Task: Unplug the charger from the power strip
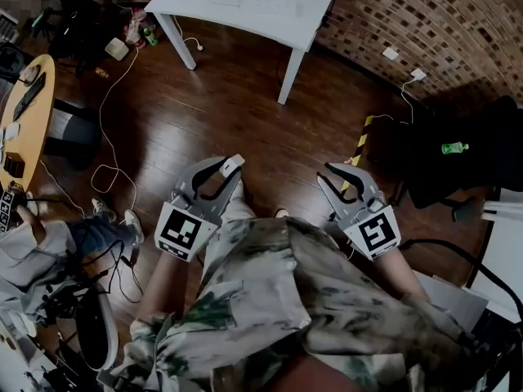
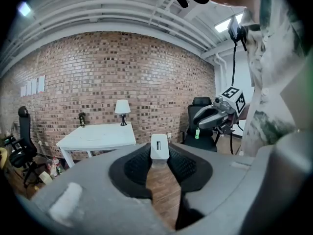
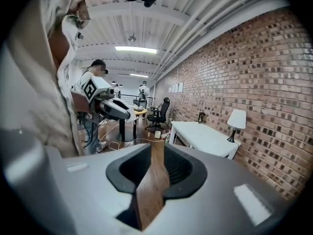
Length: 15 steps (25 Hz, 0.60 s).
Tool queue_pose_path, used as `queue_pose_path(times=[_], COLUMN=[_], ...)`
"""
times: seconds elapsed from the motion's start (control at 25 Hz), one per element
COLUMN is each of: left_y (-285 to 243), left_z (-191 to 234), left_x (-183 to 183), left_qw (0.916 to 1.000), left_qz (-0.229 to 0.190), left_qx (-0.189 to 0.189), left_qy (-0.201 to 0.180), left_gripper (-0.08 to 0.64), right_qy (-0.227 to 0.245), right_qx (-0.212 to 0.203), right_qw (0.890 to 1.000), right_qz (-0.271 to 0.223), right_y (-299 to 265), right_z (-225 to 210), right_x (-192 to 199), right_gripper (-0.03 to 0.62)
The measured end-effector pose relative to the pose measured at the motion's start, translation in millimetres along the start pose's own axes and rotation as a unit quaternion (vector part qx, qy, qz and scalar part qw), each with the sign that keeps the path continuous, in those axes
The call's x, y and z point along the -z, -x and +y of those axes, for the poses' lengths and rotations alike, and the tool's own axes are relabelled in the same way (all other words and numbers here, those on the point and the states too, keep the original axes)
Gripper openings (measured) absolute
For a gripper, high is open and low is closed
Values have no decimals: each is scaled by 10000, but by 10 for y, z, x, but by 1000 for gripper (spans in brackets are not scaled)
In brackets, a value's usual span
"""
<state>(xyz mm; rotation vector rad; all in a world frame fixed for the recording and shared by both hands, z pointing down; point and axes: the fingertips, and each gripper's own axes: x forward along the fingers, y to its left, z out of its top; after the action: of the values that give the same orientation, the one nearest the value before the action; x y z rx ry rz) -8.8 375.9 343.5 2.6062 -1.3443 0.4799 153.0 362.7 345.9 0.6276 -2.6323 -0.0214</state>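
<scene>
I stand over a dark wood floor with both grippers held out at waist height. My left gripper (image 1: 229,172) (image 2: 159,156) is shut on a small white charger (image 1: 233,165) (image 2: 159,147), which is pinched upright between the fingertips, in the air and away from any socket. My right gripper (image 1: 327,172) (image 3: 155,148) is level with it to the right. Its jaws stand a narrow gap apart, with only floor showing between them. No power strip shows clearly in any view.
A white table (image 1: 245,2) with a lamp (image 2: 122,106) stands ahead by the brick wall (image 1: 425,23). A black office chair (image 1: 458,162) holding a green bottle (image 1: 453,147) is at the right. Cables (image 1: 110,153) trail over the floor at the left, near a yellow round table (image 1: 29,113) and another person (image 1: 49,243).
</scene>
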Motion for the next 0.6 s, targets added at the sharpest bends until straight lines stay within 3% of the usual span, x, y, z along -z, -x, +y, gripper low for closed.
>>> queue_pose_path(times=[0.24, 0.6], left_y=[98, 122], left_z=[-400, -479], left_x=[54, 107], left_qw=[9999, 9997], left_qz=[76, 77], left_qx=[-105, -220], left_qy=[92, 38], left_gripper=[106, 106], right_qy=[76, 146], right_qx=[-104, -272], right_qw=[9999, 9995], right_qz=[25, 29], right_y=[268, 251], right_z=[98, 202], right_x=[97, 207], right_gripper=[80, 77])
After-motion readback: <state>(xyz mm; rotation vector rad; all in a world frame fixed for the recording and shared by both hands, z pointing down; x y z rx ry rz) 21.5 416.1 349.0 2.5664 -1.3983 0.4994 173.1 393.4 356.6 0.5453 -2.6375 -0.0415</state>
